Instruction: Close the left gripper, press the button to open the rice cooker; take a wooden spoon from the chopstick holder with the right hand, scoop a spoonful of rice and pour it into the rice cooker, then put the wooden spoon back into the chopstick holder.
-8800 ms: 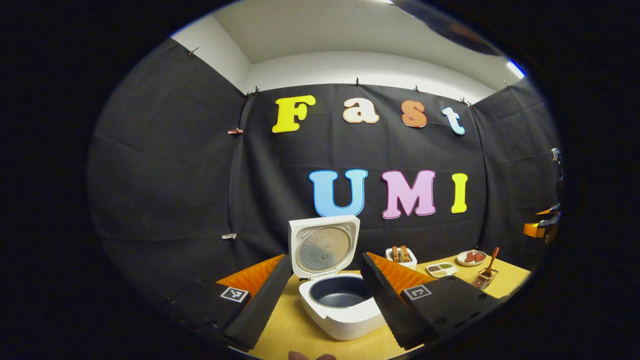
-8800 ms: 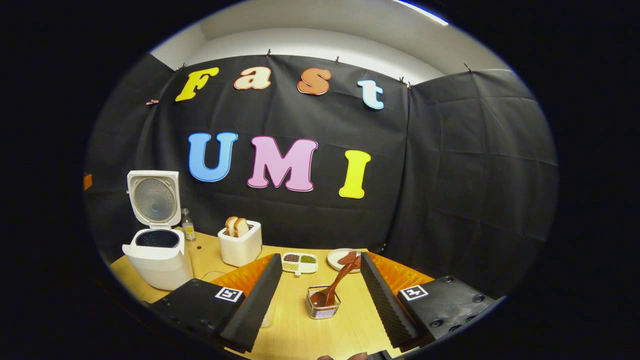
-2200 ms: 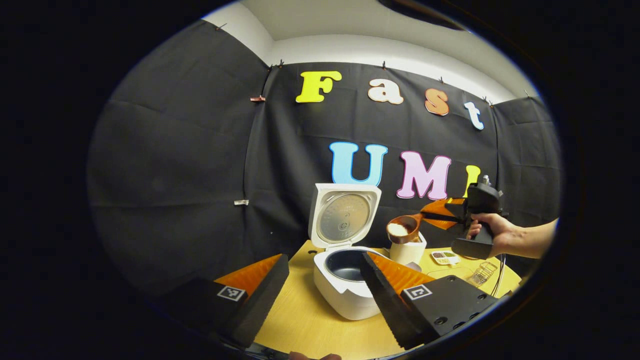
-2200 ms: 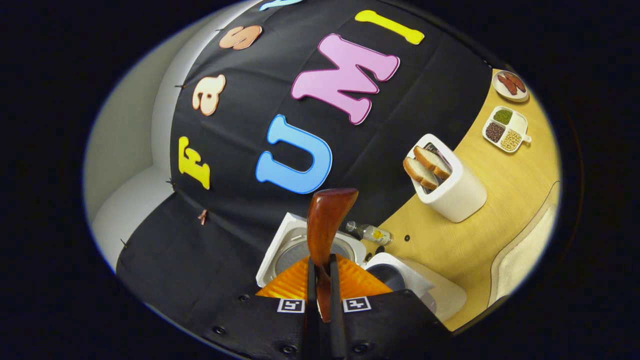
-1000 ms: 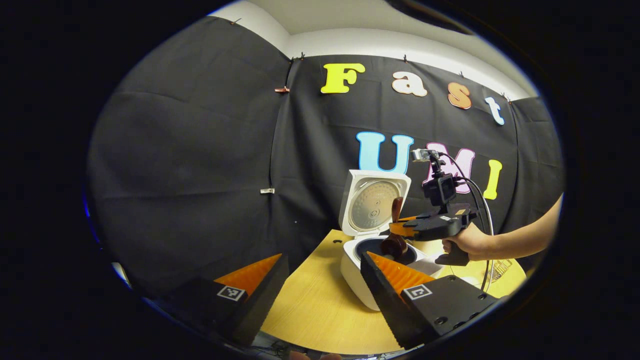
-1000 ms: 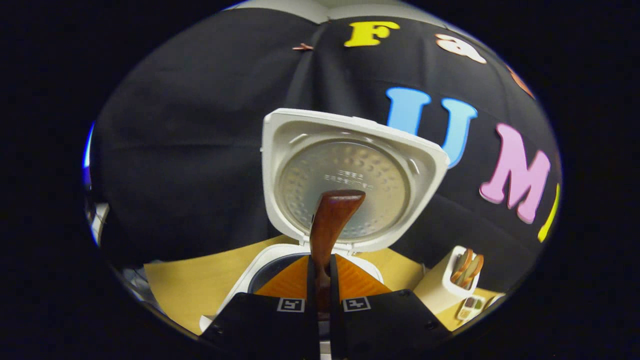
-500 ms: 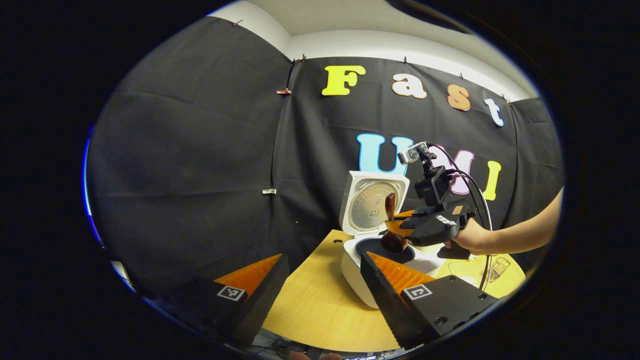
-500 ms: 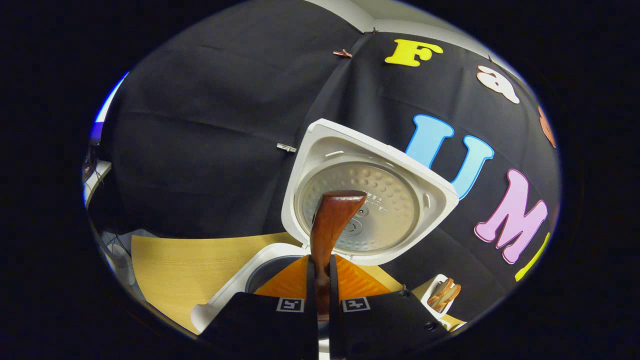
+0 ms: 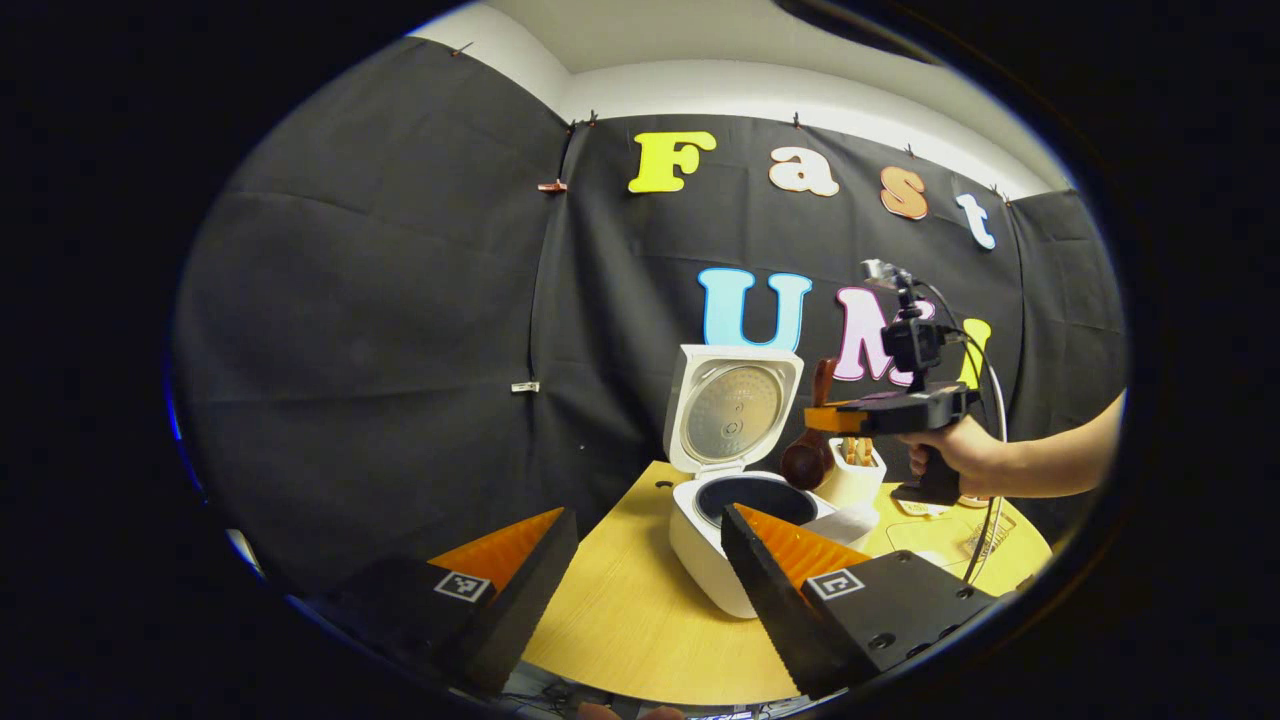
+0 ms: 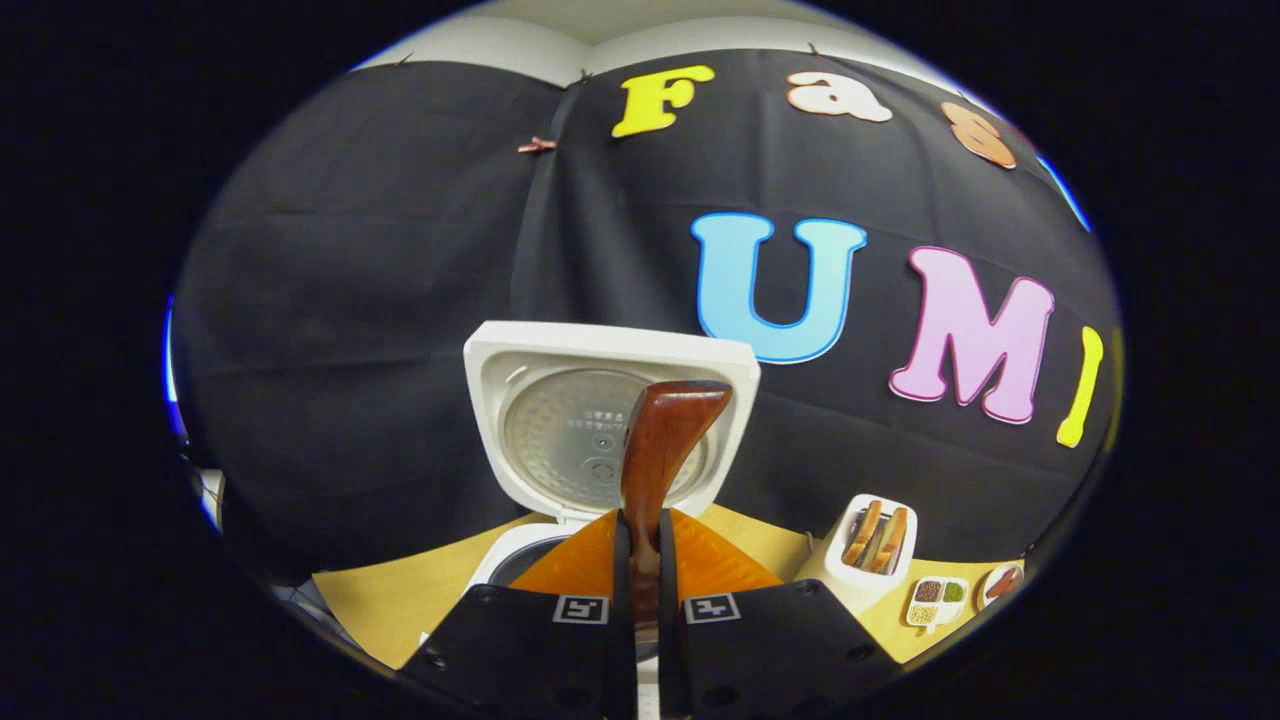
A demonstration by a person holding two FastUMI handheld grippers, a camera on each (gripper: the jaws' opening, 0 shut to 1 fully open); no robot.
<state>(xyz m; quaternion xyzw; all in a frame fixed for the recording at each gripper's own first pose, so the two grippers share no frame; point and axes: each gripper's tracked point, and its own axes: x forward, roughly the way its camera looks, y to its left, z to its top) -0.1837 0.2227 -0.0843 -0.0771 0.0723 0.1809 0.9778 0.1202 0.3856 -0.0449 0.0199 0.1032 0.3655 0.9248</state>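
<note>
Pinching the wooden spoon [image 10: 660,440], right gripper [image 10: 640,590] jaws face the rice cooker [image 10: 600,420]; left gripper [image 9: 645,560] jaws spread.

The left gripper [image 9: 648,560] is held low with its fingers [image 9: 770,580] spread wide apart. The right gripper [image 10: 640,585] is level, held by a hand [image 9: 950,455] on a bare forearm, with its fingers pressed together.

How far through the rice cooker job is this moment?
Done: the rice cooker has its lid raised. In hand: the right gripper is shut on the wooden spoon, bowl hanging down beside the pot; whether rice went in cannot be seen. Left: return the spoon to the chopstick holder. The left gripper is open.
</note>
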